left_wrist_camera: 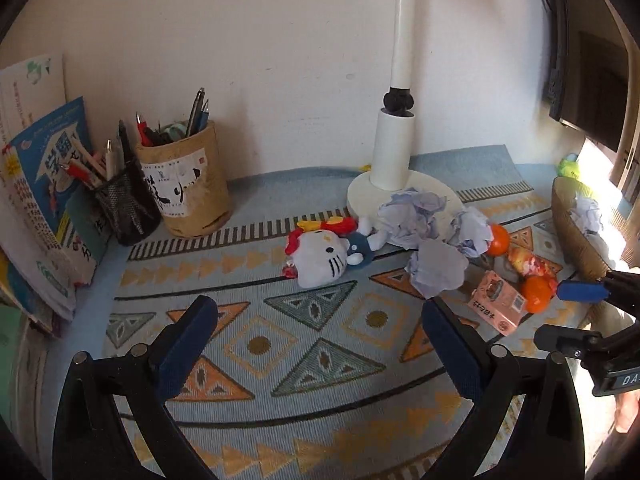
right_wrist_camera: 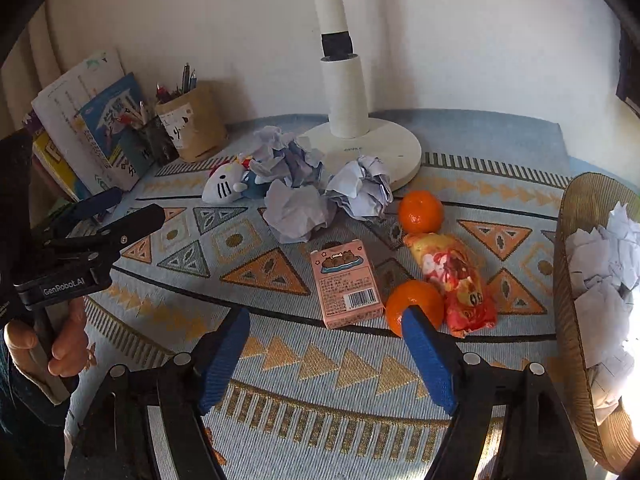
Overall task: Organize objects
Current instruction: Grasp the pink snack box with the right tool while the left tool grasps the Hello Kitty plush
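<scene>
In the left wrist view, the left gripper is hovering over the patterned mat with its fingers spread wide and holding nothing. Ahead, a cat plush is lying beside three paper balls near the lamp base.

In the right wrist view, the right gripper is hanging with fingers apart and empty. A pink box is lying just ahead, next to two oranges and a snack packet. A wicker basket at the right is holding crumpled paper.
</scene>
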The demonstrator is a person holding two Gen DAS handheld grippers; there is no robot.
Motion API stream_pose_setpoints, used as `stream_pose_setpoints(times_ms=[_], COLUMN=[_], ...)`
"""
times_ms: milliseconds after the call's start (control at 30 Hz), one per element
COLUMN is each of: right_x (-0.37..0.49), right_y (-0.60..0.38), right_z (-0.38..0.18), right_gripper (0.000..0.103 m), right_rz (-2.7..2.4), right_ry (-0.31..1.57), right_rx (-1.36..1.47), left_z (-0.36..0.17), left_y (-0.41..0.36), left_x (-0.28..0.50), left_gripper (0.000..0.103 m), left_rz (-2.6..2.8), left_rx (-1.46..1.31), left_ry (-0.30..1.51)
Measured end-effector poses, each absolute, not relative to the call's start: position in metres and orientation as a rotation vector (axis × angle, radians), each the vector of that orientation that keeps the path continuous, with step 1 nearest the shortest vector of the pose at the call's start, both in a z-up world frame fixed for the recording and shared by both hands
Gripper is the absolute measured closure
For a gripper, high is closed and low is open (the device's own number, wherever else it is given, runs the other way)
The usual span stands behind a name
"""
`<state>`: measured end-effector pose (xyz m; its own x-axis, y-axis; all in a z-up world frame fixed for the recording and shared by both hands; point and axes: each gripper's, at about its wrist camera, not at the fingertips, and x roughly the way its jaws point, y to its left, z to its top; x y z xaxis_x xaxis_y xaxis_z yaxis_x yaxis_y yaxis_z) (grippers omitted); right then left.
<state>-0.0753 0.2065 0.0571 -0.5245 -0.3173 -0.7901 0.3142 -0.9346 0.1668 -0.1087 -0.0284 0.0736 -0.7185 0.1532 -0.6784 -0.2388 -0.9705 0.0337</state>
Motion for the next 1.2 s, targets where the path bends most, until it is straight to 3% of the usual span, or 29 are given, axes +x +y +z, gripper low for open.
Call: stream_pose_setpoints(times_ms=[333,433,500,567,633,667,1000,1200], right_x=[-0.108,-0.107,-0.109,-0.113,-0.116,-0.118,-0.056,-0.008], right_y=[0.176,0.165,0.156,0.150,0.152,0.152,0.178,0.187], right_z=[0.038,0.034,0.027,0.023,0.024,0.025,0.073,0.053], right_gripper=[0.030,0.030,0.030,0.033,0.060,0.062,0.062,0.062], right_rz=[-2.488,-2.493,-2.512,-2.543,-2.501,-2.482,-2.413,-2.334], right_ry=[0.292,0.398,0.495,0.550,0.489,0.463,0.166,0.040], right_rx=[1.295,1.293,1.302,1.305,1.317,1.328,1.256,1.317], left_z=[0.033,0.026,0.030,0.034,0.039,0.042,0.078,0.057], left_y=[-0.022,-0.018,-0.018,-0.011,-0.008,-0.008,-0.048,-0.048], left_x=[-0.192,-0.197,-0.193,-0.184,-0.170,-0.162,-0.056,-0.008], left_gripper=[0.002,0.017,0.046,0.050,0.052,0.052,0.052,0.051], left_rz=[2.671,2.627,2.581,2.600,2.594,2.587,2.450,2.287], left_rx=[-1.197,-1.219,-1.182,-1.162,-1.123,-1.109,-0.997,-1.026], left_ry=[0.153,0.136,0.097,0.198,0.269,0.281,0.314,0.303])
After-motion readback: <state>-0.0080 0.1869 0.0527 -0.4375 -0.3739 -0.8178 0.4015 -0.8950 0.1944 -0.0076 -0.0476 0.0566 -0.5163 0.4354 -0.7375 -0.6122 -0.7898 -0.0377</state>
